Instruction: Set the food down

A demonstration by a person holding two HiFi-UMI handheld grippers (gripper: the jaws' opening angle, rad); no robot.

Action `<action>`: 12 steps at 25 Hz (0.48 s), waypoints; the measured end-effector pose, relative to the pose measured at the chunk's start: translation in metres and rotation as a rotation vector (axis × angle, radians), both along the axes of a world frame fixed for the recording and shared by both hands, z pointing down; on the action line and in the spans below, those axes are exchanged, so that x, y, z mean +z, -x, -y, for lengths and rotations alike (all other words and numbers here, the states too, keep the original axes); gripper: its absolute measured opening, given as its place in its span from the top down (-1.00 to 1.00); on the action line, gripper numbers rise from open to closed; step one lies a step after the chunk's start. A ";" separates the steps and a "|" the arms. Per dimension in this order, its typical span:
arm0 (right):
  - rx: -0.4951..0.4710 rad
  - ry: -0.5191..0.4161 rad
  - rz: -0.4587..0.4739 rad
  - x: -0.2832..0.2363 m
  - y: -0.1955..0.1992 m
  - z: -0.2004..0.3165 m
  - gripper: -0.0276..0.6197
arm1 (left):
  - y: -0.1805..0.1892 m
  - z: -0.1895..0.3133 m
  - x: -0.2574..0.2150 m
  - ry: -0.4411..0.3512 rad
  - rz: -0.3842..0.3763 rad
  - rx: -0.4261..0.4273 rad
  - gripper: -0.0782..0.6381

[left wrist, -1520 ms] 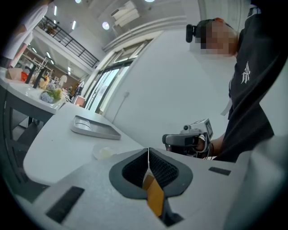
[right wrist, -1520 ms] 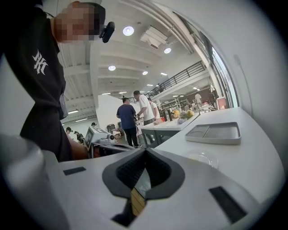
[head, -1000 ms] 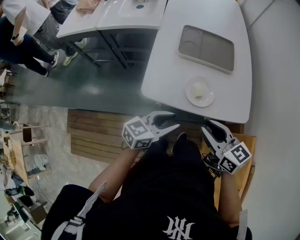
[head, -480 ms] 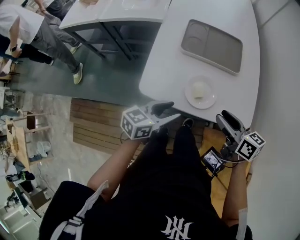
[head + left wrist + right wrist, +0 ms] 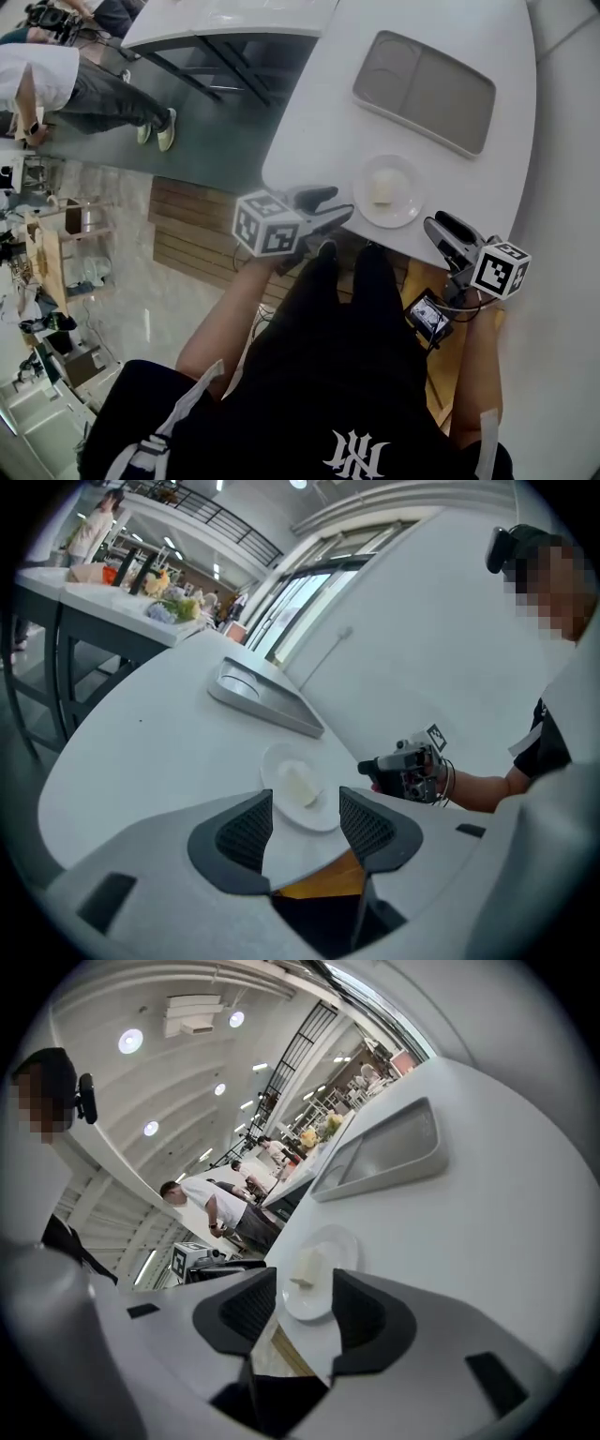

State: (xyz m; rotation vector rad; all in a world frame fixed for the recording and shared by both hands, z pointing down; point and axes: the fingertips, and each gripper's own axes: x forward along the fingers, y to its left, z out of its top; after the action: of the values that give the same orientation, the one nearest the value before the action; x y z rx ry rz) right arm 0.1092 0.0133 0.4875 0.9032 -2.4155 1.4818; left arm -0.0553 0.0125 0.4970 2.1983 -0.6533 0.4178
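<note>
A pale block of food (image 5: 381,187) lies on a small white plate (image 5: 405,202) near the front edge of the white table (image 5: 319,122). Both gripper views face it: food (image 5: 300,782) on plate (image 5: 281,761), and food (image 5: 309,1267) on plate (image 5: 339,1241). My left gripper (image 5: 333,206) hovers at the table edge left of the plate. My right gripper (image 5: 436,230) hangs just off the edge to its right. Both pairs of jaws are opening, left gripper (image 5: 305,806) and right gripper (image 5: 305,1293), and nothing is between them.
A grey compartment tray (image 5: 424,91) lies further back on the table, tray (image 5: 262,691) and tray (image 5: 384,1152). A person in a white shirt (image 5: 56,80) stands on the dark floor at left. Wooden slats (image 5: 187,244) sit below the table edge.
Both grippers have opened wide. The right gripper has swung out to the right of the plate, and the view has shifted so the plate lies closer between the two grippers.
</note>
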 end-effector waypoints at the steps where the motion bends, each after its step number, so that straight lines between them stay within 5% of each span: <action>1: -0.006 0.022 0.008 0.005 -0.001 0.000 0.39 | 0.000 0.001 0.003 0.007 0.011 -0.009 0.24; 12: -0.050 0.168 0.032 0.034 -0.008 0.023 0.40 | -0.011 0.018 0.025 0.150 0.077 -0.047 0.25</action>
State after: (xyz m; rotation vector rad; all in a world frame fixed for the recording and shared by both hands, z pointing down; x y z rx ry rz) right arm 0.1168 -0.0098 0.5218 0.7838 -2.2758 1.6630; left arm -0.0444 -0.0059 0.5219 2.0298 -0.6909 0.5129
